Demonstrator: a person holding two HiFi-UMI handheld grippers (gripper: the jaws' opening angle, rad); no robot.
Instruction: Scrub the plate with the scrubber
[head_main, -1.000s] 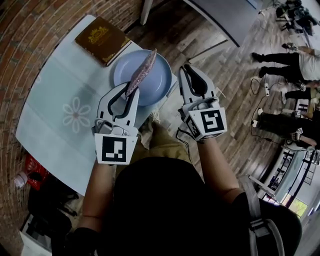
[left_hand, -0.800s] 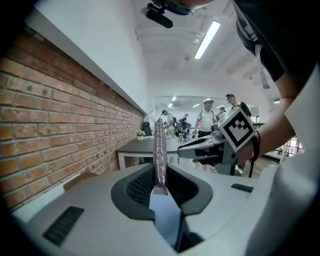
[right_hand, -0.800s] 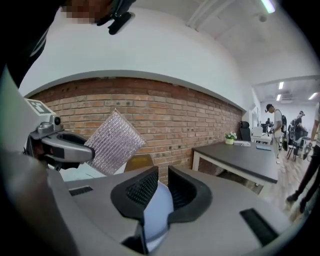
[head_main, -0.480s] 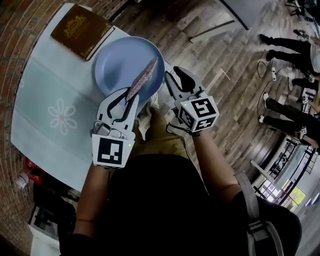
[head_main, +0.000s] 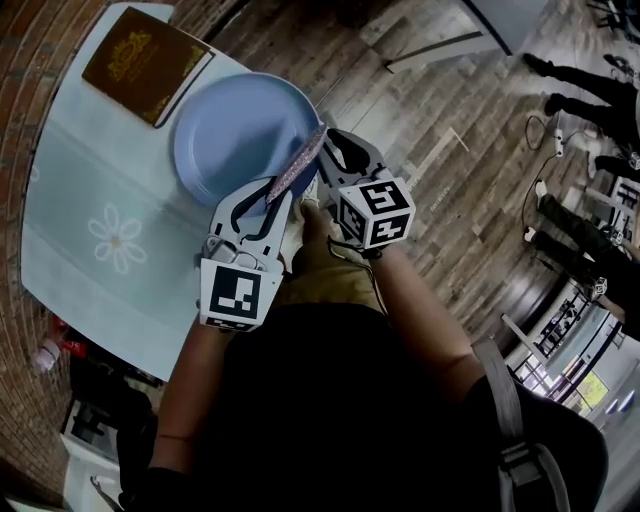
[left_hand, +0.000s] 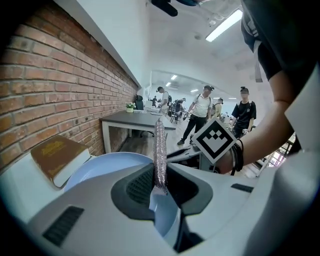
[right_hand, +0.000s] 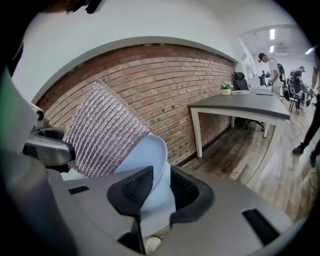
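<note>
right gripper view: plate (right_hand: 150, 160) rim is pinched by right gripper (right_hand: 156, 186), scrubber (right_hand: 102, 132) by left gripper (left_hand: 161, 189); plate could be wrenched loose by hard strokes.

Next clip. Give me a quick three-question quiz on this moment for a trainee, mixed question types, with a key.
1. True or false: the scrubber lies flat on the table.
2. The right gripper is shut on: A) the rim of the plate, B) the scrubber, C) nothing.
3. Fill in: on the table beyond the plate lies a brown ____.

Key
1. False. It stands on edge, clamped between the jaws of the left gripper.
2. A.
3. book.
</note>
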